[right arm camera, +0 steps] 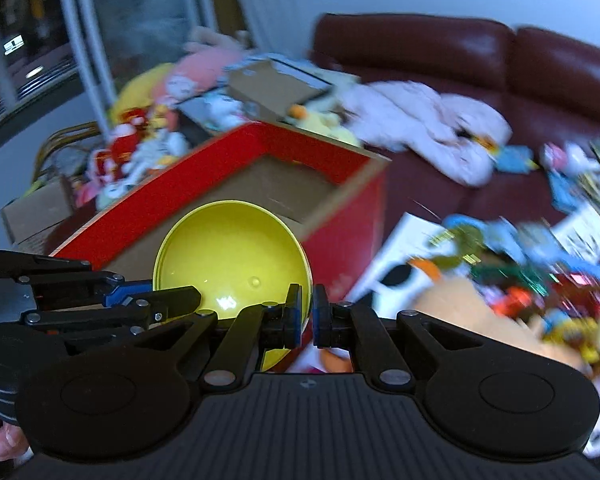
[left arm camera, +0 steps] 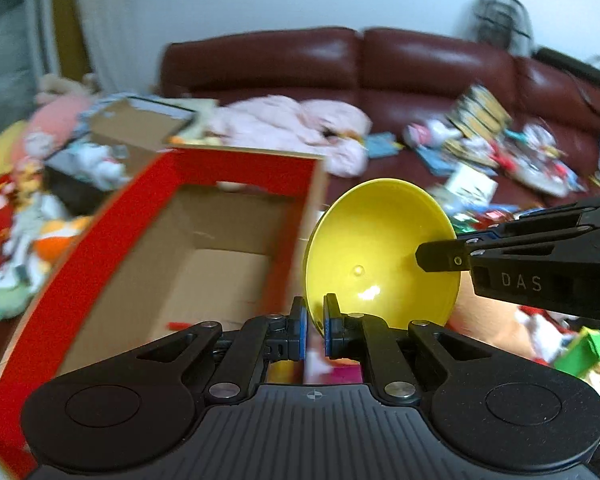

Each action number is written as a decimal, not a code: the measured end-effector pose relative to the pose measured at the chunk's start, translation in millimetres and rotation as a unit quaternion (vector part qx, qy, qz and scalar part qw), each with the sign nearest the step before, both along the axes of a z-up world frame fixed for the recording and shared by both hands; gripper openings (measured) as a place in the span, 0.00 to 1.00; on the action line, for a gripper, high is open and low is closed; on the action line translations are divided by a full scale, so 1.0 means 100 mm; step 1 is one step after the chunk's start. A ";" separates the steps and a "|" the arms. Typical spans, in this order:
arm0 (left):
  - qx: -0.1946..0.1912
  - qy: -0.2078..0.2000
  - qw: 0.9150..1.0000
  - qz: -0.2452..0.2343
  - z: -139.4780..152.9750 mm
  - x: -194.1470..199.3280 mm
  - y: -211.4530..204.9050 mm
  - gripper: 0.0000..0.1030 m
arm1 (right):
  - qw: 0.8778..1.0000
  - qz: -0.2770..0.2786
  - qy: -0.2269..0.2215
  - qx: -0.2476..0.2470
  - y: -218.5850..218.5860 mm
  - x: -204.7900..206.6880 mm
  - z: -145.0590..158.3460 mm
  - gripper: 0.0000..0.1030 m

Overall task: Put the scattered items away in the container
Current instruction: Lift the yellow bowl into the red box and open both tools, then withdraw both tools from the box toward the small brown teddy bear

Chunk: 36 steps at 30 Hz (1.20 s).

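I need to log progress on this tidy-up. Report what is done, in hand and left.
Done: little that shows; the red cardboard box looks nearly bare inside, with only a small red scrap near its floor.

In hand: both the left gripper and the right gripper pinch the rim of the yellow bowl, held beside the box, not yet in it.

Left: toys and booklets scattered on the sofa.

Both views are evenly lit by soft indoor light, with white glare patches on the sofa [left arm camera: 380, 68] back and small specular spots inside the yellow bowl [left arm camera: 380, 256]. Motion blur smears the toy clutter [right arm camera: 520, 272] and the red box [left arm camera: 100, 248] — only the near black gripper bodies stay sharp. Fisheye bending curves lines toward the edges, and corners darken, notably upper left.
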<state>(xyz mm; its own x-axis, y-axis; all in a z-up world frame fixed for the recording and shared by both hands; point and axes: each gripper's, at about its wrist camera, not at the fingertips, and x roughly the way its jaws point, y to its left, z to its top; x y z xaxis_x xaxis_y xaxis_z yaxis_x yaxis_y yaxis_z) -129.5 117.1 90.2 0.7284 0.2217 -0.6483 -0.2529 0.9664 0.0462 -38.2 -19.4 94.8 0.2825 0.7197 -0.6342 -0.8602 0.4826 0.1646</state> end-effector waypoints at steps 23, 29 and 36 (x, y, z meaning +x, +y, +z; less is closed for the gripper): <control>-0.053 0.074 0.986 0.140 -0.55 -0.53 1.19 0.32 | 0.986 0.136 0.019 -0.092 1.46 -0.58 -0.44 0.12; -0.040 0.080 0.983 0.157 -0.60 -0.52 1.23 0.56 | 0.990 0.118 0.027 -0.074 1.35 -0.45 -0.43 0.45; -0.039 0.073 0.985 0.151 -0.54 -0.46 1.13 0.58 | 0.993 0.099 0.036 -0.056 1.12 -0.29 -0.34 0.45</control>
